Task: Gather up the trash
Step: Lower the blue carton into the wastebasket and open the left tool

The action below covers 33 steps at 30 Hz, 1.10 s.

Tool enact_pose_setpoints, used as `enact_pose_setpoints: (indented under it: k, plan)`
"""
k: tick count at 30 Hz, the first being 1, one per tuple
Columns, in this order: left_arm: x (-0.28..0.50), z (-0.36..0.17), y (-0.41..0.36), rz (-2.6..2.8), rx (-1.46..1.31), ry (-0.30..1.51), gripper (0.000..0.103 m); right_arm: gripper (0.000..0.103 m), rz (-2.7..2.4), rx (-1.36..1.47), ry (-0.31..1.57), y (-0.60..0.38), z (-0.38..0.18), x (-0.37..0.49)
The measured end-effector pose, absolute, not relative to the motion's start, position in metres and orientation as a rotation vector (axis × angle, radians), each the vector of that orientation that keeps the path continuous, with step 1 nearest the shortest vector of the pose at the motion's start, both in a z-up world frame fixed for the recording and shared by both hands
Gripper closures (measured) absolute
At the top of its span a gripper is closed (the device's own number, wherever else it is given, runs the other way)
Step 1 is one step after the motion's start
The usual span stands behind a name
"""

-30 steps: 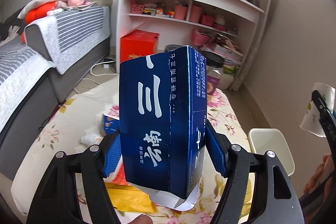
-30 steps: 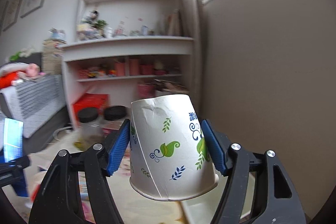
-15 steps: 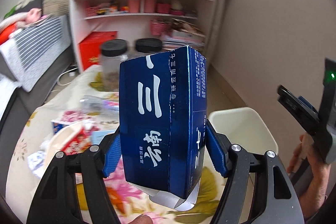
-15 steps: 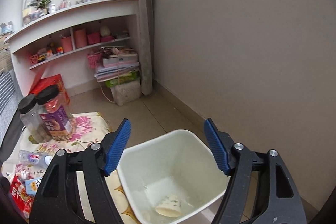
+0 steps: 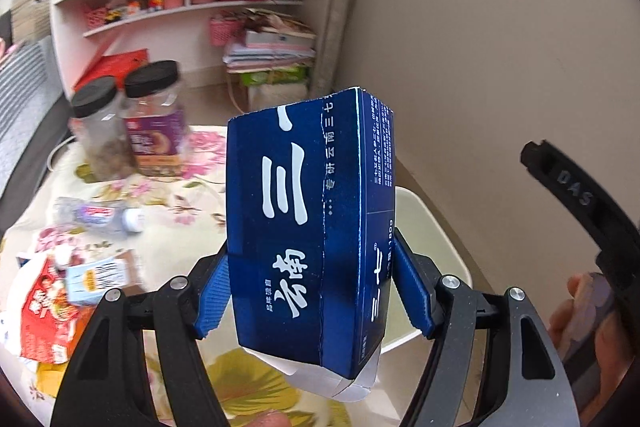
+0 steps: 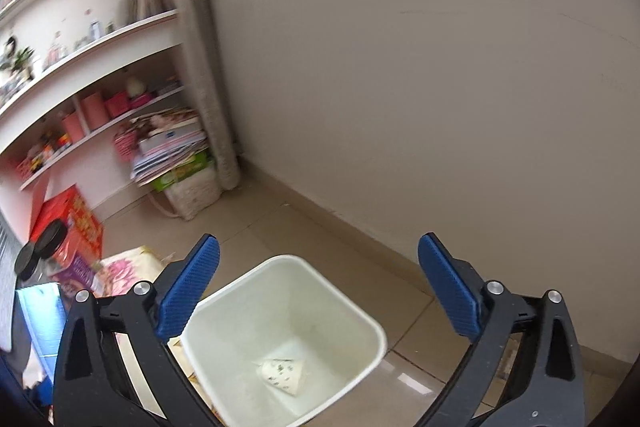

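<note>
Between left claw [image 5: 312,295] pads: blue box [image 5: 308,227], "三七" legible, smaller print blurred; right claw [image 6: 319,291] opening, empty.

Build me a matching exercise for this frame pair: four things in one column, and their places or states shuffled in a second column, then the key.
Things:
1. dark blue cardboard box
2. white paper cup with leaf print
3. clear plastic bottle with white cap
4. two clear jars with black lids

Places or states:
A. lying on its side on the floral cloth
B. standing upright at the cloth's far end
C. clamped between the left gripper's blue pads
D. lying at the bottom of the white plastic bin

Pairs: 1-C, 2-D, 3-A, 4-B
</note>
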<state>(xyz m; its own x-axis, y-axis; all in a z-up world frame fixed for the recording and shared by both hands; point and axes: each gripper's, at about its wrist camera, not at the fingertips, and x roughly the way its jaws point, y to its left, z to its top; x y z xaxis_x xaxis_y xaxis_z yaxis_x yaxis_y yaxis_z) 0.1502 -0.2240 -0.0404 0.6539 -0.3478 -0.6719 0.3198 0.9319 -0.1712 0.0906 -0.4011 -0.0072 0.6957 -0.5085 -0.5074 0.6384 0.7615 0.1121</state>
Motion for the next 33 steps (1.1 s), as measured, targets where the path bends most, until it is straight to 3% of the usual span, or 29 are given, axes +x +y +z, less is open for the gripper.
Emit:
enact_pose_setpoints:
  k: [13,17,33]
  plan:
    - [0.182,-0.047,-0.298,-0.487,-0.017,0.881,0.025,0.007,-0.751,0.446,0.417,-0.445,0.003,0.052]
    - [0.182,-0.051,-0.296,-0.490,-0.021,0.892,0.016,0.007,-0.757,0.438,0.409,-0.446,0.005,0.052]
    - [0.162,-0.043,-0.242,-0.373,0.116,0.797,0.016,0.007,-0.704,0.316,0.466,-0.400,0.002,0.071]
